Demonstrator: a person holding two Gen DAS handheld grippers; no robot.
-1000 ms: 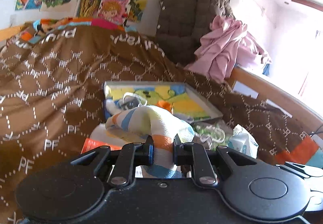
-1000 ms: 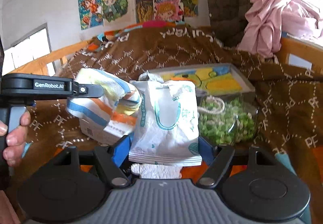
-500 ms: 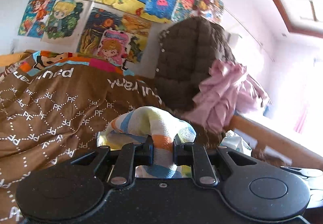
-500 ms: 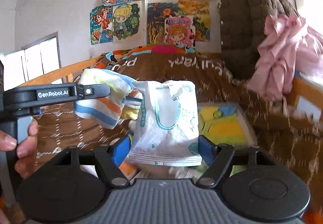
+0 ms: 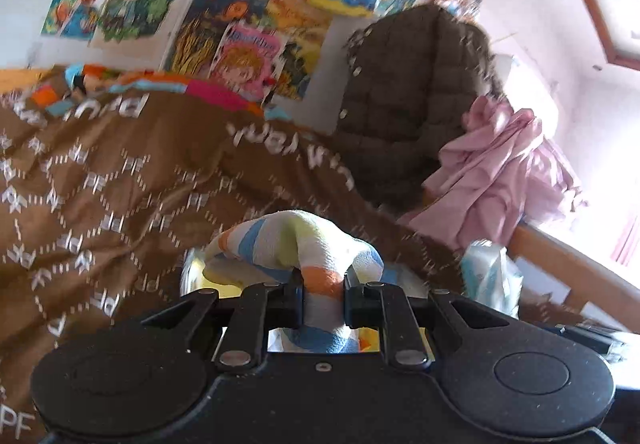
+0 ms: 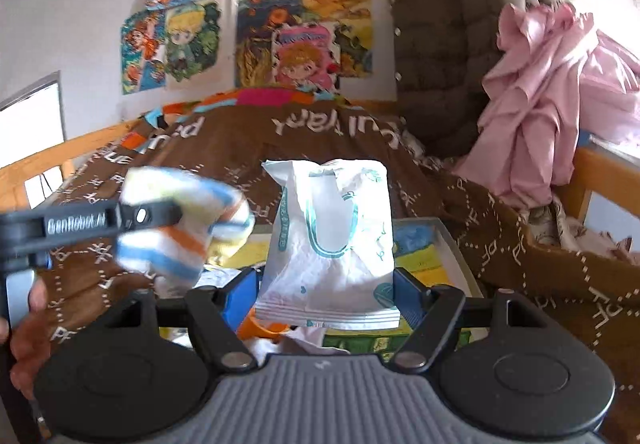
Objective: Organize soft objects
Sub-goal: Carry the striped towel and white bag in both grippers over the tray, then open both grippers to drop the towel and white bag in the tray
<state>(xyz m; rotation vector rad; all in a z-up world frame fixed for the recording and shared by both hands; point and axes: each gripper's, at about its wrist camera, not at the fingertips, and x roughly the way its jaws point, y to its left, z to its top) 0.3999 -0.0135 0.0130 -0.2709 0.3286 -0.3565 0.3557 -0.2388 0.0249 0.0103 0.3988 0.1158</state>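
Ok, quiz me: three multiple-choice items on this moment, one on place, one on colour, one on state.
1. Where is the pink cloth?
A. on the bed rail, at right
B. in the tray
C. in the left gripper

2. The packet print is:
A. red
B. teal
C. black

3. The left gripper is:
A. open
B. shut on nothing
C. shut on the striped towel

Answers:
1 A, it is heaped at the right edge.
2 B, teal lines on white.
3 C, the towel is pinched between its fingers.
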